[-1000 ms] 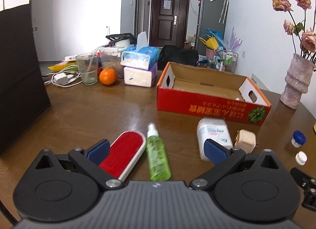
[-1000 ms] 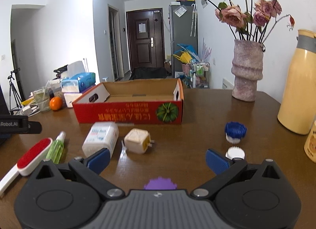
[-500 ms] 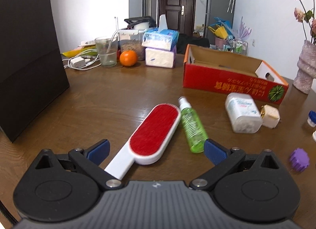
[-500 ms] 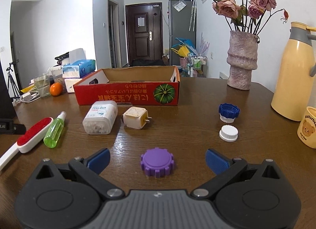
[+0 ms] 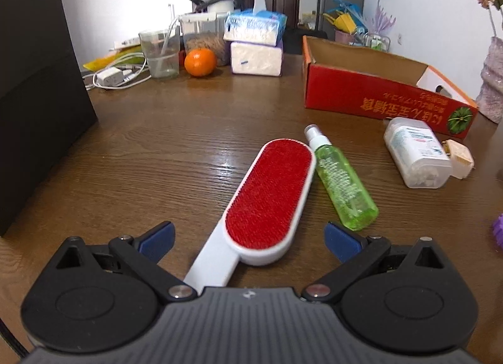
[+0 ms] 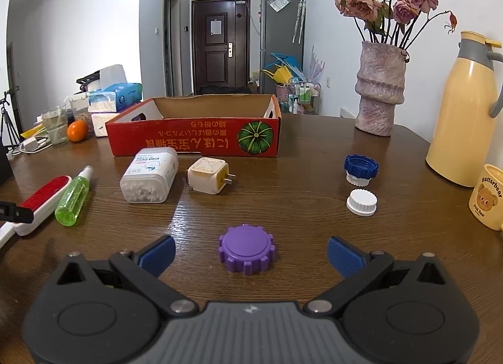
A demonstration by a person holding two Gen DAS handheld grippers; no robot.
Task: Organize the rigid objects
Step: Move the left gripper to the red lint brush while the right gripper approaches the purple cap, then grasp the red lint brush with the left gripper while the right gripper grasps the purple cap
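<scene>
Between spread fingers (image 5: 157, 235): lint brush (image 5: 270, 194).

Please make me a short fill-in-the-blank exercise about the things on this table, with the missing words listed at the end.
1. The lint brush between the open left gripper fingers has a ____ bristle face.
2. The cap in front of the open right gripper is ____.
3. The green spray bottle is ____ on the table.
4. The red cardboard box looks ____ inside.

Missing words: red; purple; lying; empty
</scene>
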